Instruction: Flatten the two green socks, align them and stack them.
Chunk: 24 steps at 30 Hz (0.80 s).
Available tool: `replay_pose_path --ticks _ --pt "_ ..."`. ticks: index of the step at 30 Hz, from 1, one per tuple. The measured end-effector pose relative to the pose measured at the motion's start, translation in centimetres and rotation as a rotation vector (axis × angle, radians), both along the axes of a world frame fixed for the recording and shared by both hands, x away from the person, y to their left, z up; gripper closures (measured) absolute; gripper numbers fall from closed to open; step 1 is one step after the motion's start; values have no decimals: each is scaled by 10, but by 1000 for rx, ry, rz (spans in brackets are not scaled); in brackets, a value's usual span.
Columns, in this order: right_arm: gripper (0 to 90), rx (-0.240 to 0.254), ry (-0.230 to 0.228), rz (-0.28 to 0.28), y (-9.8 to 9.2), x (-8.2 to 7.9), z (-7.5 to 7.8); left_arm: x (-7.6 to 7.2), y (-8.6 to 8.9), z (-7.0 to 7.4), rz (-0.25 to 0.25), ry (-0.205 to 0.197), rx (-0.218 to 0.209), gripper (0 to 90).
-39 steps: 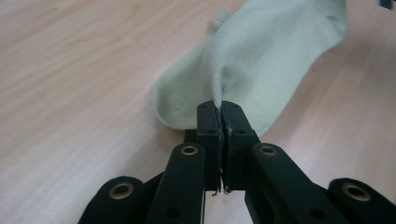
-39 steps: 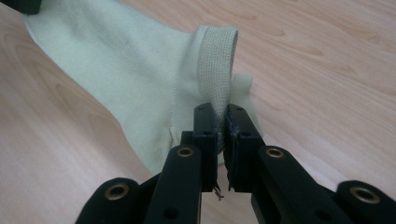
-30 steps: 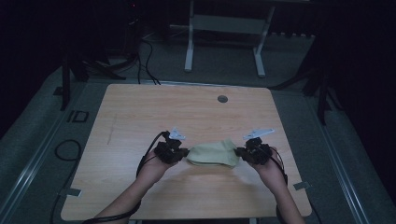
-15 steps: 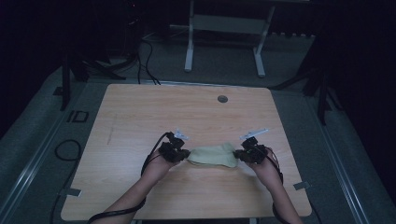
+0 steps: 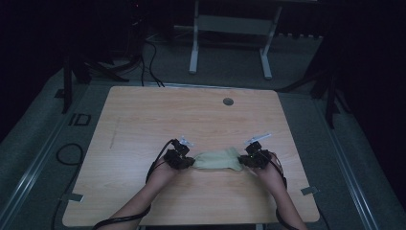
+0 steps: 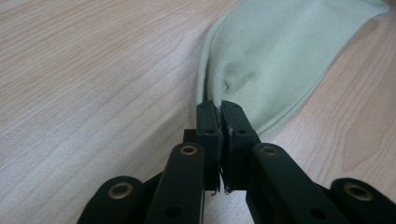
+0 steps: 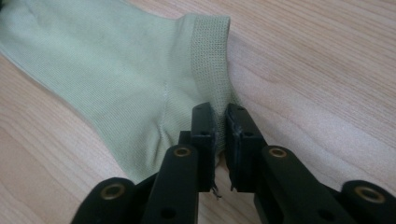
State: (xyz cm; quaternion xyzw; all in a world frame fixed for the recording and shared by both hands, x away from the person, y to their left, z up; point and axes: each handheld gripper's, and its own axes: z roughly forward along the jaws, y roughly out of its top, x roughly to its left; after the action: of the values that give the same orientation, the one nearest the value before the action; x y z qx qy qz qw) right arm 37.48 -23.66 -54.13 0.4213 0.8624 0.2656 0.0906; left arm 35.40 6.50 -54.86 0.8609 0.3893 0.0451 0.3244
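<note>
The pale green sock point(image 5: 218, 158) lies flat on the counter point(image 5: 143, 124); left claw point(image 6: 219, 112) and right claw point(image 7: 219, 116), just loosening, pinch its ends; release remains.

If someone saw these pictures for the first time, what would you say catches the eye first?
A pale green sock lies stretched flat across the near middle of the wooden table. The left hand-held gripper pinches its toe end and the right hand-held gripper its ribbed cuff end, the jaws just beginning to ease apart. Around the table, the room is dark.
</note>
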Motion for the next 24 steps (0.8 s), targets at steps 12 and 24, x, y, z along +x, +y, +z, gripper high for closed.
replay_pose_path --ticks 12,24 --pt "674 49 -95 21 6 -18 31 -16 0 45 -11 -136 -64 786" --pt "677 8 -69 39 13 -5 8 -1 -27 -2 -10 -42 10 849"
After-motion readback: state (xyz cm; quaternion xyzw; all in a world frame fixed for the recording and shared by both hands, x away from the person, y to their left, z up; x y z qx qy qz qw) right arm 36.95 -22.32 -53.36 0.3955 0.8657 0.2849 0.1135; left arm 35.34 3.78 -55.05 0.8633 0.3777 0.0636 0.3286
